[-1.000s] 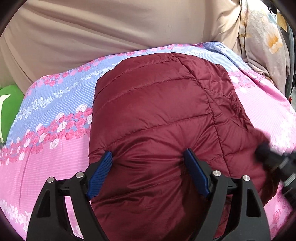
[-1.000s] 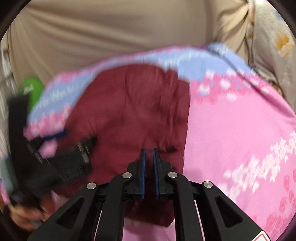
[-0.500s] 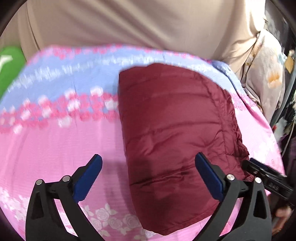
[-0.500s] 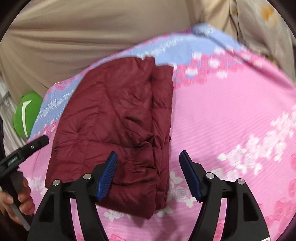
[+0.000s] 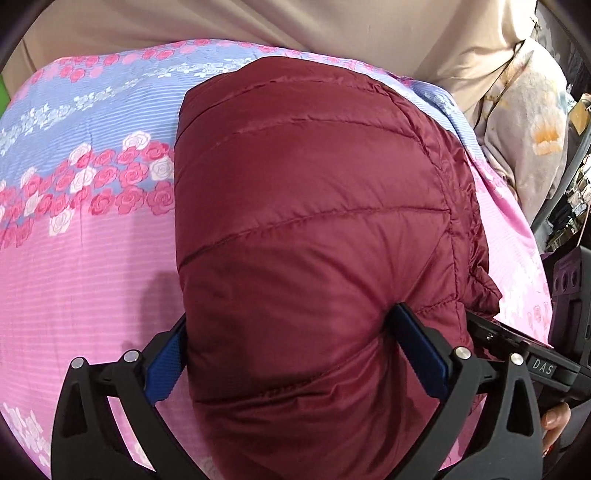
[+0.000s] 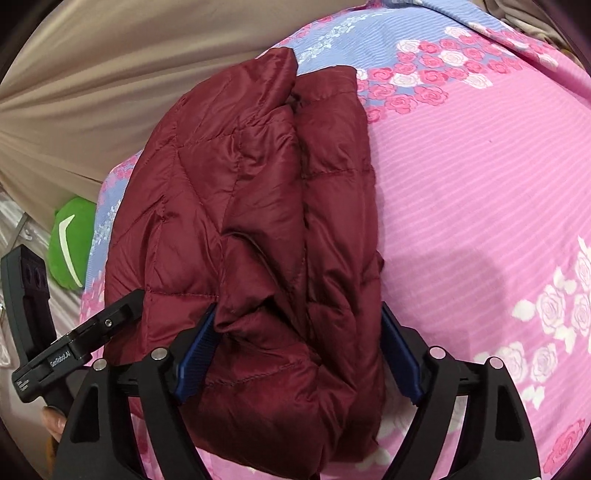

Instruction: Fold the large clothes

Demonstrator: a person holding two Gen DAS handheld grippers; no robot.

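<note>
the maroon puffer jacket (image 5: 314, 229) is lying folded into a chunky bundle on the pink and blue rose-print bedsheet (image 5: 85, 240), closer to the tan curtain (image 5: 221, 22) end. both tongs are spread wide with the near edge of the bundle sitting between them. the left gripper (image 5: 295, 350) straddles the smooth quilted side and the right gripper (image 6: 299, 350) straddles the bunched, layered side. neither one is pinching anything that i can see.

what worries me: that shell fabric looks slick and the filling puffy, so i'd guess that if they close on just the top layer it slips out, or the fold springs back open. on the right side several layers are stacked loosely, so a shallow bite could peel one flap and leave the rest behind. the two tools are also just beside each other at the near edge, so they could bump.

can't see the sleeves, collar or zipper, all tucked away somewhere. the near hem runs under the gripper frames and out of view, so i can't tell how deep the pads (image 5: 421, 354) actually reach. there's a green plush thing (image 6: 72, 251) peeking past the bed edge, mostly cut off.
</note>
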